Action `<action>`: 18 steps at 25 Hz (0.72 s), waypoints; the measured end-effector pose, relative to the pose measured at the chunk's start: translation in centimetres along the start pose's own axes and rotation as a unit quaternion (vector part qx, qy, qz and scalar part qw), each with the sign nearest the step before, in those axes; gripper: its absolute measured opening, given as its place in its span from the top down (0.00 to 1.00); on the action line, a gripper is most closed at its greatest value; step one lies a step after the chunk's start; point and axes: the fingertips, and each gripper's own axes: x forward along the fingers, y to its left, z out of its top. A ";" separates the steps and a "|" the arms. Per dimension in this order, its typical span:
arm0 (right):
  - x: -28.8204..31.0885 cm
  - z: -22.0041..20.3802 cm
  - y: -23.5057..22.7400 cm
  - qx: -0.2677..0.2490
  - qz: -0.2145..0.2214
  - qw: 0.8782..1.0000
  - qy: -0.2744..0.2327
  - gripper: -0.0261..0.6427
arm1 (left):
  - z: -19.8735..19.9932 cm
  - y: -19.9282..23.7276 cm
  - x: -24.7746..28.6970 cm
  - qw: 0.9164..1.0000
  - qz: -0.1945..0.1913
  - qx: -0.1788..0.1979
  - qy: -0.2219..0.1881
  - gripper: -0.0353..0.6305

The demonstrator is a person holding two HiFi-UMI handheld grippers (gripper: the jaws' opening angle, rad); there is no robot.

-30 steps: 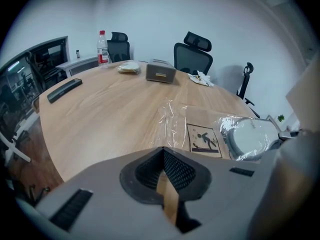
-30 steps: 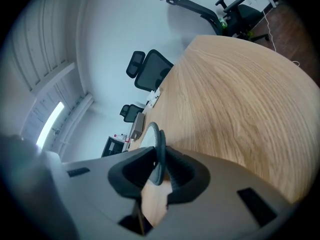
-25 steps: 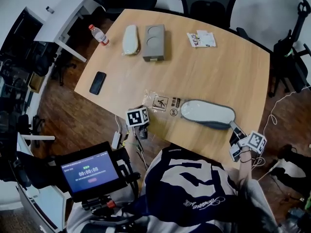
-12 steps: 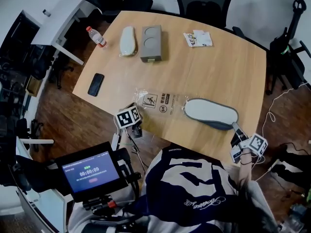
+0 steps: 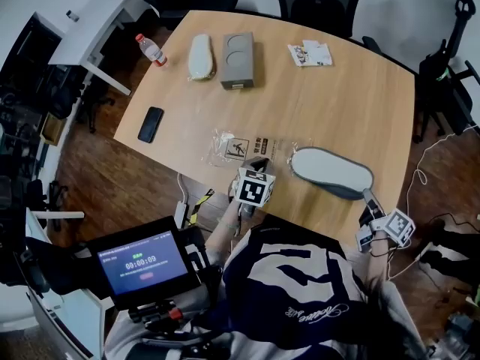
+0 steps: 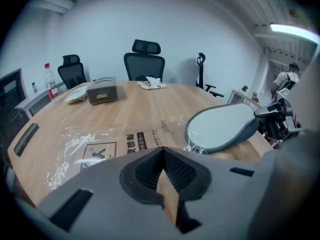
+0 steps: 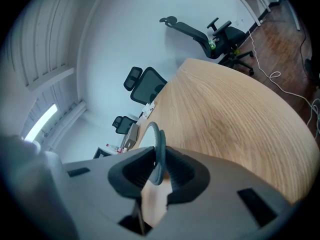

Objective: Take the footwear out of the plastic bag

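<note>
A grey slipper (image 5: pixel 332 172) with a pale insole lies at the near right of the wooden table (image 5: pixel 337 96). My right gripper (image 5: pixel 365 196) is shut on its heel rim. In the right gripper view the slipper's edge (image 7: pixel 157 139) stands pinched between the pads of the right gripper (image 7: pixel 156 166). The clear printed plastic bag (image 5: pixel 247 150) lies flat just left of the toe, apart from my grippers. My left gripper (image 5: pixel 259 161) hovers at the bag's near edge, shut with nothing in it. In the left gripper view the bag (image 6: pixel 90 149) and the tilted slipper (image 6: pixel 225 126) lie ahead of the left gripper (image 6: pixel 162 151).
At the far left of the table are a second slipper (image 5: pixel 200 56), a grey box (image 5: pixel 238 60) and a water bottle (image 5: pixel 152 52). A black phone (image 5: pixel 151 124) lies at the left edge and papers (image 5: pixel 310 53) at the back. Office chairs (image 5: pixel 321 10) ring the far side.
My left gripper has swung right from beyond the table's near-left edge to the bag's near edge. The slipper has slid slightly right, away from the bag, still held.
</note>
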 end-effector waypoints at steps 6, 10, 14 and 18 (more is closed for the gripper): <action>-0.9 -0.4 1.2 -0.002 -0.015 1.000 -0.021 0.86 | -1.9 -1.4 2.0 0.999 -0.002 0.008 0.050 0.94; -2.0 -0.2 1.5 -0.008 -0.015 0.999 -0.038 0.86 | -3.0 -0.5 2.3 0.997 0.004 0.015 0.071 0.94; -3.1 0.1 1.6 -0.004 -0.026 0.998 -0.056 0.86 | -2.9 0.3 2.3 0.998 0.002 -0.010 0.064 0.94; -4.0 0.5 1.2 -0.013 -0.023 0.997 -0.073 0.86 | -2.8 0.5 2.5 0.998 0.015 -0.019 0.059 0.94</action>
